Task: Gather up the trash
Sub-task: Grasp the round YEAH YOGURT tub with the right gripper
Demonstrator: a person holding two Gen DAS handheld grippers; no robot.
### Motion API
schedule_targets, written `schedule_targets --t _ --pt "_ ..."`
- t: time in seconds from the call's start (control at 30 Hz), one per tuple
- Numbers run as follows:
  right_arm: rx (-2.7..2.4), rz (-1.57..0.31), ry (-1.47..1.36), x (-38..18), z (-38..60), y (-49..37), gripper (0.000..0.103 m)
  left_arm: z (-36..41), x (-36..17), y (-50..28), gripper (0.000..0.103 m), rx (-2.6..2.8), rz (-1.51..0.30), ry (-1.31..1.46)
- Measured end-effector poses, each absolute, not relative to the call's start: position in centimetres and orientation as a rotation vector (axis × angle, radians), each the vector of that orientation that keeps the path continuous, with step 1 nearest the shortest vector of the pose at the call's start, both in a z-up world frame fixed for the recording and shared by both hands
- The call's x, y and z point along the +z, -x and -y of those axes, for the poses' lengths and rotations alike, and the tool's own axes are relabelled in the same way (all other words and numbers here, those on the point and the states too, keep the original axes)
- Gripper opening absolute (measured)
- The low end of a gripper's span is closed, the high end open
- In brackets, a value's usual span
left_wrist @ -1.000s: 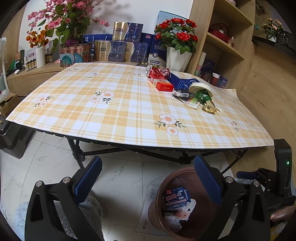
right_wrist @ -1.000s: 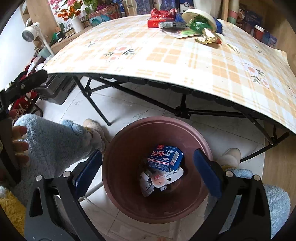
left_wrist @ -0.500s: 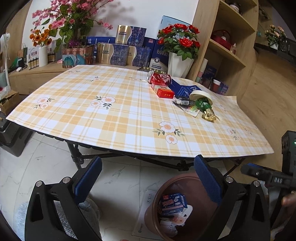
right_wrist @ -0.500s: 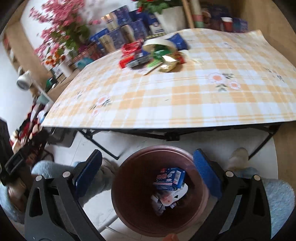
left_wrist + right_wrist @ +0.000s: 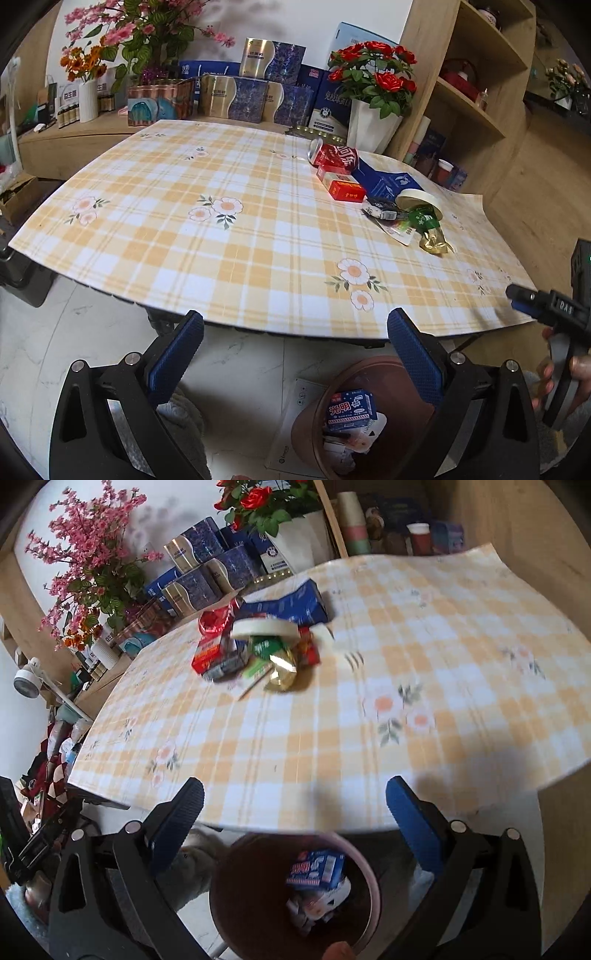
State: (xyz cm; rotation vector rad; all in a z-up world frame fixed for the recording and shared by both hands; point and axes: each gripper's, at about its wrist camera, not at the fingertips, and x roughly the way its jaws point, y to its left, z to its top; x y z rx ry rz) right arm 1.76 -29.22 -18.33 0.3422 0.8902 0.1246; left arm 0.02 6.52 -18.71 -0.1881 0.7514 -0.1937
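Note:
A pile of trash lies on the far right of the checked table [image 5: 240, 236]: a crushed red can [image 5: 334, 156], a red box [image 5: 346, 190], a paper cup [image 5: 419, 199], a green and gold wrapper [image 5: 428, 230] and a blue packet [image 5: 388, 182]. The same pile [image 5: 258, 646] shows in the right wrist view. A brown bin [image 5: 373, 417] [image 5: 295, 893] stands on the floor by the table's near edge, with a blue box [image 5: 351, 406] and papers inside. My left gripper [image 5: 295, 354] and my right gripper [image 5: 295, 819] are both open and hold nothing, near the table edge above the bin.
Gift boxes [image 5: 236, 96], a pink flower plant [image 5: 144, 40] and a white pot of red roses [image 5: 373, 96] stand behind the table. Wooden shelves [image 5: 476, 92] rise at the right. The right gripper's body and a hand [image 5: 561, 350] show at the left wrist view's right edge.
Both grippers have risen and tilted up from the bin toward the table. The right wrist view now takes in the trash pile, and it is blurred by motion.

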Motion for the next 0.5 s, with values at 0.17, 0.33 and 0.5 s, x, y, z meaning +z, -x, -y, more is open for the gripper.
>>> schedule_targets --t 0.17,0.33,0.5 --pt "0.099 -0.885 -0.333 -16.9 29.7 -5.8 0.097 -7.0 -18.6 -2.1 0.097 -0.187 -0.806 0.219" --pt "0.138 -0.897 -0.400 -16.2 30.0 -11.4 0.097 -7.2 -18.9 -3.9 0.097 -0.188 -0.856 0.259" --pt "0.165 -0.943 -0.418 -16.7 28.6 -17.6 0.097 -6.8 -18.5 -4.4 0.097 -0.208 -0.824 0.224"
